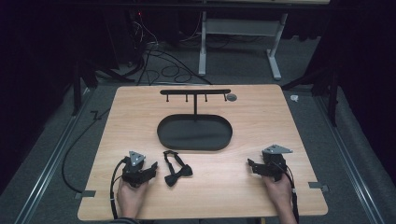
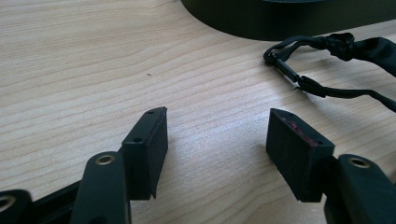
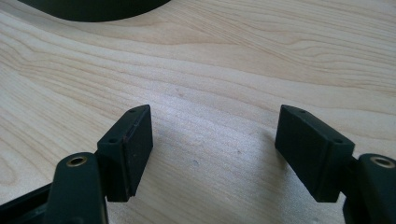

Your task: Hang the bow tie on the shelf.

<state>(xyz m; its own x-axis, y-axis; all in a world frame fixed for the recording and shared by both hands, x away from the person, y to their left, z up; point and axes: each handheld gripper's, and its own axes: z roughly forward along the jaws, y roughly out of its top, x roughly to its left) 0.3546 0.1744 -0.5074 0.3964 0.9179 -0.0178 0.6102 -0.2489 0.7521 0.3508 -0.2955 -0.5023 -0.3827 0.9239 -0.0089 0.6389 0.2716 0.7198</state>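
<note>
1. Black bow tie [image 1: 177,170] with its strap lies flat on the wooden table [image 1: 233,196], at about 6 o'clock from the oval black tray [image 1: 194,133] and clear of its rim.
2. Left gripper [image 1: 152,167] rests on the table just at 9 o'clock of the bow tie, not touching it. Jaws spread wide, nothing between them. In the left gripper view the strap [image 2: 327,88] and its clasp lie ahead toward 1 o'clock.
3. Right gripper [image 1: 252,165] sits well apart at 3 o'clock of the bow tie, jaws likewise spread and empty, bare wood between the pads [image 3: 135,140].
4. Hanger stand [image 1: 195,92] rises from the tray at 12 o'clock; small hooks under its bar.
5. Handling, judged: light, soft fabric, limp; strap will trail and may snag. Not fragile, unlikely to slip from the pads.
6. Best hold, judged: the thick centre knot, or the strap loop near the clasp if it is meant for a hook.
</note>
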